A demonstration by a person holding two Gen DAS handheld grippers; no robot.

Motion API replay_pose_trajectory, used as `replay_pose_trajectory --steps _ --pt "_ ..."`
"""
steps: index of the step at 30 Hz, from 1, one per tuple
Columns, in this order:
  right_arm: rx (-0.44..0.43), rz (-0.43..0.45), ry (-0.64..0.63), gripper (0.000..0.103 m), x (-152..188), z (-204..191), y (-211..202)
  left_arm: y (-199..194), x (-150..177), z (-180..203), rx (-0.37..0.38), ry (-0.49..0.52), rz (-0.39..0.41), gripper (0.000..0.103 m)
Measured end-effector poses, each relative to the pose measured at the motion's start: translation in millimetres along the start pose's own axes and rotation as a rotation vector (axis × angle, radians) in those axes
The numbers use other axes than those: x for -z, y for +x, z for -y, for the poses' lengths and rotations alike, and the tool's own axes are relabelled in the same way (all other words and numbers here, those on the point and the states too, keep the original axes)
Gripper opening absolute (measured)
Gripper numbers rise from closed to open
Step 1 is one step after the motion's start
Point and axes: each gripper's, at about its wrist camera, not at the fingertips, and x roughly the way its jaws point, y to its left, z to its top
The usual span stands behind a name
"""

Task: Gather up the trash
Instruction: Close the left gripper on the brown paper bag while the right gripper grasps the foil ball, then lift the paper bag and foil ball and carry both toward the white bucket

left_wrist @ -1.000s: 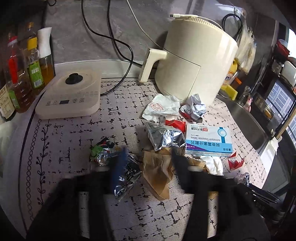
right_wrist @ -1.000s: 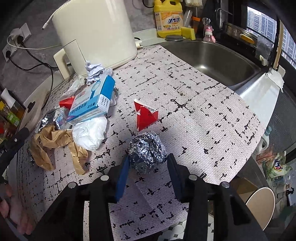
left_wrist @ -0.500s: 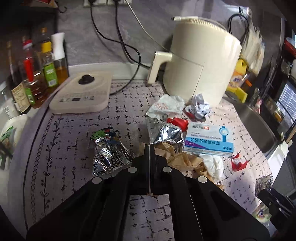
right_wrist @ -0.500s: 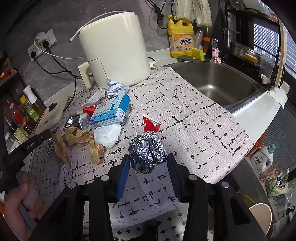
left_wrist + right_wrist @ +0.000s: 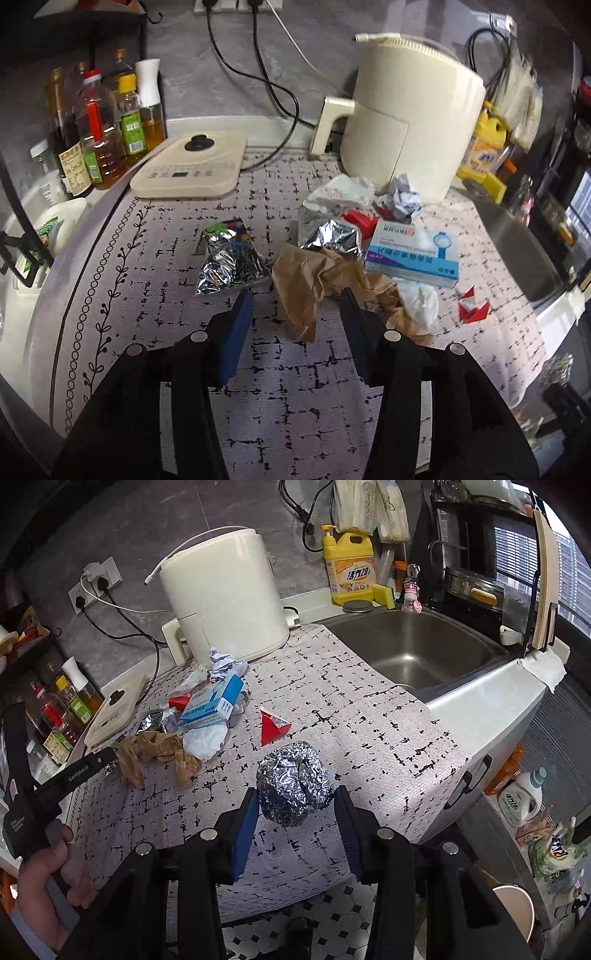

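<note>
Covering the kitchen table [image 5: 369,716] beside one sink [image 5: 417,653], a patterned mat [image 5: 155,266] carries litter: one foil ball [image 5: 293,788] clamped in the right hand-held gripper [image 5: 293,805], left hand-held gripper [image 5: 295,301] just reopened, empty, over one brown paper [image 5: 314,273].

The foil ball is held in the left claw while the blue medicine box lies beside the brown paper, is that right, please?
Not quite: the foil ball is held in the right claw, as the right wrist view shows. The blue medicine box does lie beside the brown paper.
</note>
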Motion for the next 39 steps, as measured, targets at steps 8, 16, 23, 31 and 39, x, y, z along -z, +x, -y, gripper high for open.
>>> replay_pose_trajectory --steps 8,16,23,31,39 --pt "-0.009 -0.023 -0.007 0.042 -10.2 -25.8 33.9 47.3 -2.7 -4.1 0.027 0.03 -0.111 0.061" --pt "-0.009 -0.058 -0.008 0.042 -7.6 -42.7 55.9 48.8 -5.3 -17.5 0.05 0.028 -0.083 0.018" --pt "-0.042 -0.049 -0.052 0.042 -5.3 -55.9 46.1 23.2 -9.1 -23.0 0.034 0.004 -0.012 0.018" --pt "-0.034 -0.002 -0.063 0.042 -2.4 -43.9 9.4 -14.3 -6.4 -18.2 0.032 -0.009 0.056 0.018" --pt "-0.02 0.042 -0.047 0.042 5.6 -23.4 -29.0 -59.0 -2.8 -10.4 0.0 -0.021 0.165 0.018"
